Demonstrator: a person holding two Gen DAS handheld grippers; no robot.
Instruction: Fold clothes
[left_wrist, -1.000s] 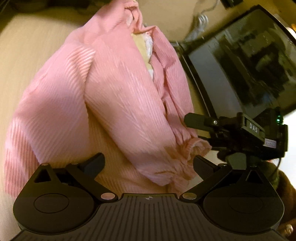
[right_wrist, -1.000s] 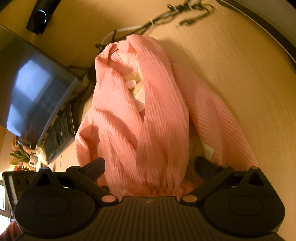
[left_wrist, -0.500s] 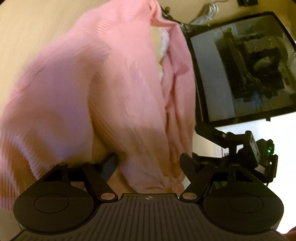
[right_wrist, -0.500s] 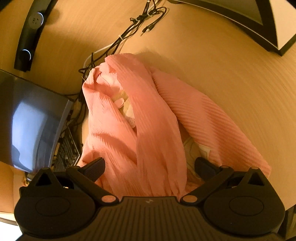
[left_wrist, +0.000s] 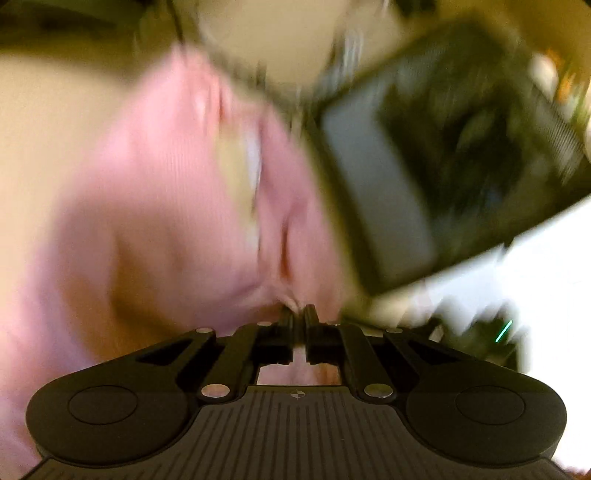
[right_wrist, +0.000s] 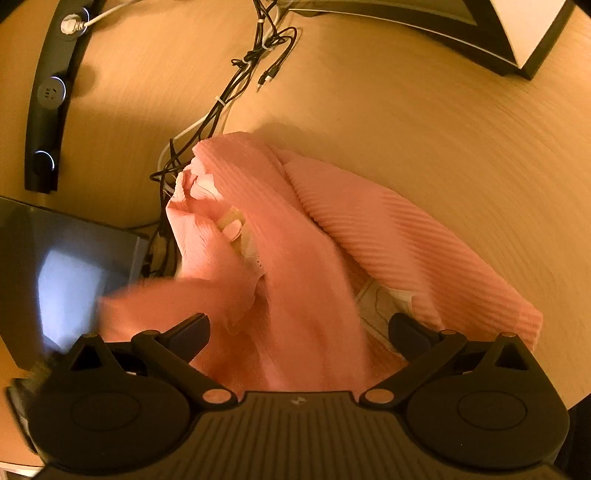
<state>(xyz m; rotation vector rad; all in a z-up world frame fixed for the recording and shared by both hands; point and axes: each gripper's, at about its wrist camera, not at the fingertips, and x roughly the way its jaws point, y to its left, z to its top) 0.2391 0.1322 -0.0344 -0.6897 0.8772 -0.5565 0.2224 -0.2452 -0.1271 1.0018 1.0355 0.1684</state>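
Note:
A pink ribbed garment (left_wrist: 166, 206) lies crumpled on a wooden table (right_wrist: 424, 129), its front open on a pale lining. My left gripper (left_wrist: 299, 310) is shut, with a bit of the pink sleeve's end pinched between its tips; this view is heavily blurred. In the right wrist view the same garment (right_wrist: 314, 240) fills the middle, and one sleeve (right_wrist: 166, 295) stretches out blurred to the left, raised off the heap. My right gripper (right_wrist: 301, 328) stands open just above the garment's near edge, with fabric below the gap and its pads apart from it.
A dark screen (right_wrist: 55, 266) stands left of the garment, seen on the right in the left wrist view (left_wrist: 424, 166). Tangled cables (right_wrist: 255, 55) run behind the garment. A black socket strip (right_wrist: 48, 99) lies at far left. A black stand (right_wrist: 480, 40) sits at top right.
The left jaws have closed from wide open onto the sleeve's end and risen with it. In the right view the sleeve now stretches leftward, and that view has rolled and shifted.

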